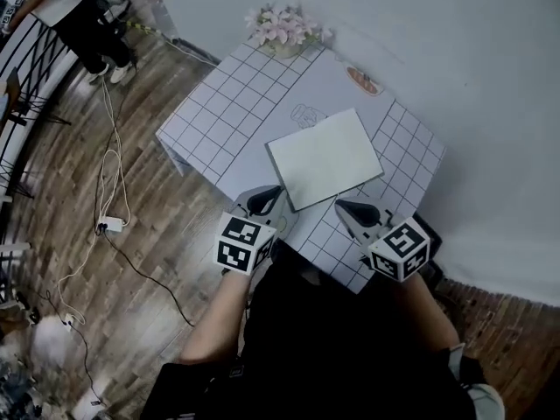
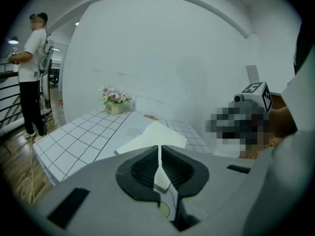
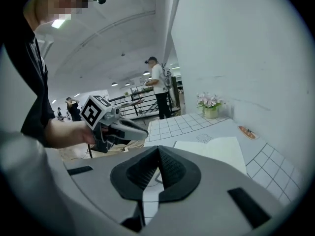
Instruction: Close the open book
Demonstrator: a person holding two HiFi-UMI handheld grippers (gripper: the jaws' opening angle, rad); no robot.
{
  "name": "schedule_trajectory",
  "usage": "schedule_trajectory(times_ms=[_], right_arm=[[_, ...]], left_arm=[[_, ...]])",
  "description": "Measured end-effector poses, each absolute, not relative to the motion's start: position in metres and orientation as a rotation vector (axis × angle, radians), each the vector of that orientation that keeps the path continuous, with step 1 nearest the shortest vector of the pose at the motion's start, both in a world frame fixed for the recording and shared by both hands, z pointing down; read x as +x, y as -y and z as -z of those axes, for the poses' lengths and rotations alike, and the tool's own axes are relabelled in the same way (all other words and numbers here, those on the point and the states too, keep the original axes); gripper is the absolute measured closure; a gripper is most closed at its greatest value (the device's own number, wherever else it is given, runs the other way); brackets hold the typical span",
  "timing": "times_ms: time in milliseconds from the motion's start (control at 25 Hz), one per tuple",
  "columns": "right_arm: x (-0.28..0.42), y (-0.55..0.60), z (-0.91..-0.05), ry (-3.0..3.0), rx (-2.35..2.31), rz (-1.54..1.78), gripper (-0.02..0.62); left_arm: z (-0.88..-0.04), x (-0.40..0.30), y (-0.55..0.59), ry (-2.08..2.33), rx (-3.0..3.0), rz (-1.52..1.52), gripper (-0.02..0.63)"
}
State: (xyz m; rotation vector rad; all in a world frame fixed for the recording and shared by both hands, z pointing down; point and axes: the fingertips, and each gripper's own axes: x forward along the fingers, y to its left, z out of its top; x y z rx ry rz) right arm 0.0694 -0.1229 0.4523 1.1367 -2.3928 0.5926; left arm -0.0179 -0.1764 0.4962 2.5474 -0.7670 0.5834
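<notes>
The left claw (image 1: 265,201) is closed, pads together with only a hairline slit between them and nothing gripped. The right claw (image 1: 357,212) is likewise closed on nothing. Both tips sit just beside the near edge of the book (image 1: 325,157), the left at its 7 o'clock and the right at its 5 o'clock; whether either touches it cannot be made out.

The book lies flat near the middle of the grid-patterned counter (image 1: 219,121), showing as one pale rectangle. A pot of pink flowers (image 1: 284,26) stands at the book's 11 o'clock by the wall, and a small orange oval item (image 1: 362,80) lies at its 1 o'clock. Nothing stands between the claws and the book. On the wooden floor at 10 o'clock stands a person (image 1: 79,16), with a cable (image 1: 109,164) trailing at 9 o'clock.

Both forearms reach up from 6 o'clock, the claws angled downward towards the book.
</notes>
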Motion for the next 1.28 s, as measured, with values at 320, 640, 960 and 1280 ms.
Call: schedule_trajectory(times_ms=[320,640,960,1280], right_arm=[[0.065,0.135,-0.491,2.38,0.834,-0.447,0.591],[0.08,0.135,-0.544,2.292,0.609,-0.301,0.522],[0.076,0.133,-0.597,2.208,0.408,-0.187,0.454],[0.077,0.138,-0.641,2.073,0.276,-0.004,0.443]], left_arm=[[-0.526,-0.038,0.163,0.965,2.377,-0.631,0.58],[-0.561,-0.023,0.145,1.005,2.305,-0.683,0.578],[-0.588,-0.006,0.14,0.991,2.271,-0.683,0.548],[-0.619,-0.011,0.126,0.996,2.203,-0.686,0.54]])
